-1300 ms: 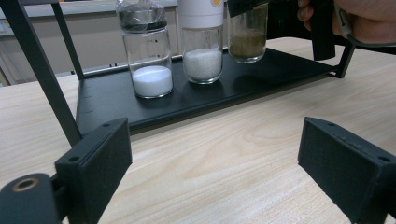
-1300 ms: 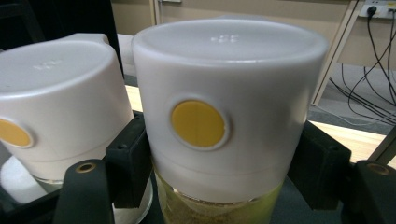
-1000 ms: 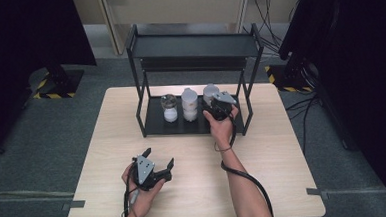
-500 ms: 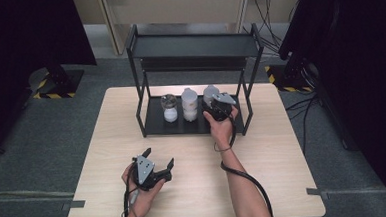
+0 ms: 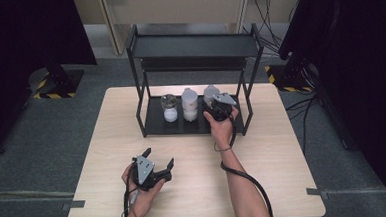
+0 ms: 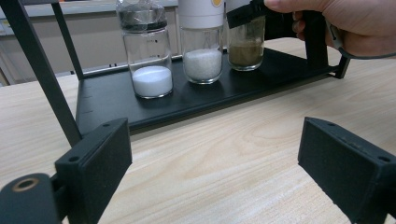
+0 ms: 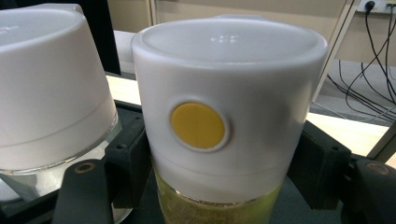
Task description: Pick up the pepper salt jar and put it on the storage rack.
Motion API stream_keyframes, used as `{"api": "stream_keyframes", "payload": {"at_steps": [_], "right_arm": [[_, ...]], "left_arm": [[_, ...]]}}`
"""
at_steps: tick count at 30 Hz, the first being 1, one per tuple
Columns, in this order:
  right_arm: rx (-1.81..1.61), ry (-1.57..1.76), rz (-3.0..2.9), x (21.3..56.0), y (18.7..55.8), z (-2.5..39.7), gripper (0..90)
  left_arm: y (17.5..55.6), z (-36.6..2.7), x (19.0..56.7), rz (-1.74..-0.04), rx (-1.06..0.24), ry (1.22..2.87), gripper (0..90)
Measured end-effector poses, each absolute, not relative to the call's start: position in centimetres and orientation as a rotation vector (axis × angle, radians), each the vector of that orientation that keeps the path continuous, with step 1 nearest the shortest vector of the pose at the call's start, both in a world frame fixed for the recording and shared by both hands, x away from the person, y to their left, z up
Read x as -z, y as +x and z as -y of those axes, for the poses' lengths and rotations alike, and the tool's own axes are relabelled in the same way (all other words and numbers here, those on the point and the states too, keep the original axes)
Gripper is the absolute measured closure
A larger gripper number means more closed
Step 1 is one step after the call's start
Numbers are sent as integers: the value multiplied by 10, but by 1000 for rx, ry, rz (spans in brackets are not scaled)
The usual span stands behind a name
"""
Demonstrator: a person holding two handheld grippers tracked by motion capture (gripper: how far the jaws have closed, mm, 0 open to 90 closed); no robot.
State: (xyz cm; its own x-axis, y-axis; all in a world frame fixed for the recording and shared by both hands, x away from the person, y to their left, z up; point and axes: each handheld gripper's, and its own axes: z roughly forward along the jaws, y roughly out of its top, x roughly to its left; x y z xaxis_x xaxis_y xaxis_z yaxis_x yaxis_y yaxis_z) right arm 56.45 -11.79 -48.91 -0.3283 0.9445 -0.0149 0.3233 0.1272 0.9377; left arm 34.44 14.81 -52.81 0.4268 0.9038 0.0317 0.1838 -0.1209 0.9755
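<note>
Barely any change vs earlier high views: right gripper (image 5: 217,107) still at the rightmost jar on the rack, left gripper (image 5: 154,166) still low over the table (image 5: 285,184), same spot.

Right gripper view: jaws close on both sides of the jar with white cap (image 7: 224,116) (round yellow dot on the cap front, yellowish-brown contents below), clamped just under the cap as far as visible. Second white-capped jar (image 7: 51,88) just beside it, at left of that view.

Left gripper view: jaws spread wide, nothing between them, only bare wood. Further off, three jars in a row on the black rack's bottom shelf (image 6: 196,95): clear jar (image 6: 147,56) w/ white powder, middle jar (image 6: 201,46) w/ white grains, then the brown-filled one (image 6: 245,46) w/ the other gripper and hand (image 6: 355,23) at it.

High view: rack (image 5: 192,43) at the far middle of the table, jars on its lowest tier, upper shelf bare. Left gripper well apart from rack, near the front edge.
</note>
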Motion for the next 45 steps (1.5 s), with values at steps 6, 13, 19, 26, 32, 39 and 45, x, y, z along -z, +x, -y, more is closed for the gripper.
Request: {"api": "stream_keyframes", "payload": {"at_steps": [6,13,19,26,32,39,45], "right_arm": [[-1217,1238,-1760,489,564,122,305],[-1216,1232,-1764,491,563,122,288],[-1212,1252,-1760,495,561,125,231],[-1230,1251,-1757,491,558,126,165],[-1242,1267,-1759,489,556,127,125],[-1260,1275,-1763,487,551,128,85],[-1275,1264,-1766,484,547,129,70]], "left_arm": [[344,-148,528,-981,-828,1593,92],[344,-148,528,-981,-826,1590,93],[344,-148,528,-981,-827,1592,93],[344,-148,528,-979,-830,1593,93],[344,-148,528,-979,-830,1593,93],[344,-148,528,-978,-830,1593,93],[344,-148,528,-978,-831,1592,93]]}}
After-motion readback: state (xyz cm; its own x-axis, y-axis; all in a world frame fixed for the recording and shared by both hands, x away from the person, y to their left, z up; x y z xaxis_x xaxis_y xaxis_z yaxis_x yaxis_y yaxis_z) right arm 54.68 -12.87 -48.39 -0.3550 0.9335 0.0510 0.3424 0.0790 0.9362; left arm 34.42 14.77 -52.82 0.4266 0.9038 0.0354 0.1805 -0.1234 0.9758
